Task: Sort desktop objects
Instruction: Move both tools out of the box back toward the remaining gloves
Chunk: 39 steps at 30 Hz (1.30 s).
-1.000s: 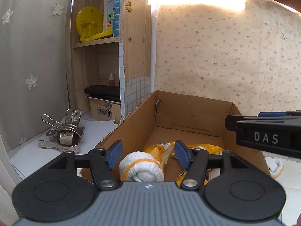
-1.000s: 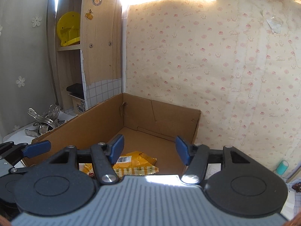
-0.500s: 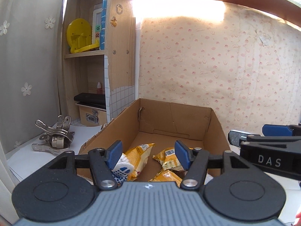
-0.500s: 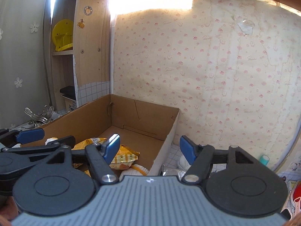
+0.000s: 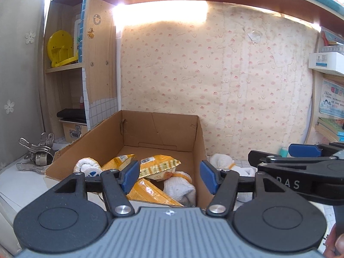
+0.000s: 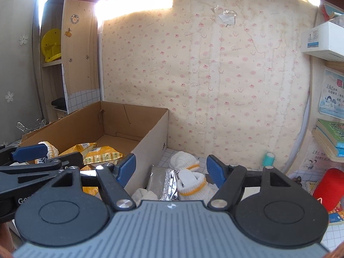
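Right gripper [image 6: 171,167] opening, jaws apart and clasping nothing, poised over rolled white socks [image 6: 191,182] and a silver foil packet [image 6: 162,179] lying just outside the cardboard box [image 6: 150,137], probably next for sorting. Left gripper [image 5: 167,173] likewise parted and empty, hanging above the box's near end, where yellow snack packets [image 5: 158,165] and more socks already sit.

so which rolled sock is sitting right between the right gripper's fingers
The yellow-banded rolled sock beside the silver foil packet, outside the cardboard box. The other socks lie farther back or inside the box.
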Motion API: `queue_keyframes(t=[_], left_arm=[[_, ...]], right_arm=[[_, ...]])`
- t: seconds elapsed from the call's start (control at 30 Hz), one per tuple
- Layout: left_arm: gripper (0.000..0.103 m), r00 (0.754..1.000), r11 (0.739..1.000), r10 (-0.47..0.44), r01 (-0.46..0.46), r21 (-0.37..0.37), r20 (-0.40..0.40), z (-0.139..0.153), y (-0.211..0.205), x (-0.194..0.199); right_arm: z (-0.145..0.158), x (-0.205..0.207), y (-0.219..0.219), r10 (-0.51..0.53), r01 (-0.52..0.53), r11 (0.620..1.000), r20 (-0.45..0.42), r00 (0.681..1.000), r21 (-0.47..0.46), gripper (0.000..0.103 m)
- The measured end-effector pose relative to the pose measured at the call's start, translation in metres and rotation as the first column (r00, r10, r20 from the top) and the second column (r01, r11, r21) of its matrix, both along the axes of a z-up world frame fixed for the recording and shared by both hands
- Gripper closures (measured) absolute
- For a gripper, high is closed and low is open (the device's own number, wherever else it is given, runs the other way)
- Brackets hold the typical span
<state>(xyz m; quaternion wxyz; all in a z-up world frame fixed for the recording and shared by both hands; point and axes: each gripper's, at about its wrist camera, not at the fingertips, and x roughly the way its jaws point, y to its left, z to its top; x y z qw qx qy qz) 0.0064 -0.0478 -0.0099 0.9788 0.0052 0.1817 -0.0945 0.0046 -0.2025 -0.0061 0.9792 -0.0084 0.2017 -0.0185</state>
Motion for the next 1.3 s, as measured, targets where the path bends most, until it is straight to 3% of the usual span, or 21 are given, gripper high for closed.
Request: queue_keyframes(t=[0.23,0.37,0.53,0.8,1.0,1.3], left_arm=[[0.038,0.999,0.999,-0.033,0.033,-0.007,-0.007,-0.006,-0.016,-0.011],[0.038,0.998,0.998,-0.058,0.058,-0.024,-0.013,-0.014,-0.022,-0.020],[0.037,0.994,0.994,-0.106,0.106,-0.025,0.003,-0.022,-0.037,-0.032],[0.027,0.988,0.990,-0.142,0.141,0.026,0.054,-0.032,-0.061,-0.043],[0.026,0.977,0.981,-0.193,0.190,0.047,0.089,-0.032,-0.077,-0.052],[0.026,0.987,0.986,-0.158,0.157,0.050,0.030,-0.053,-0.092,-0.028]], right_arm=[[-0.006,-0.013,-0.019,-0.031,0.031,0.999,-0.005,1.000,0.009,0.032],[-0.011,-0.019,-0.029,-0.061,0.061,0.998,-0.002,0.998,-0.009,0.023],[-0.018,-0.024,-0.046,-0.095,0.095,0.995,-0.015,0.995,0.009,0.023],[-0.025,-0.027,-0.061,-0.118,0.119,0.993,-0.029,0.993,0.023,0.023],[-0.026,-0.028,-0.070,-0.141,0.142,0.990,-0.024,0.990,0.026,0.023],[-0.032,-0.012,-0.090,-0.148,0.150,0.988,-0.056,0.987,0.026,0.023]])
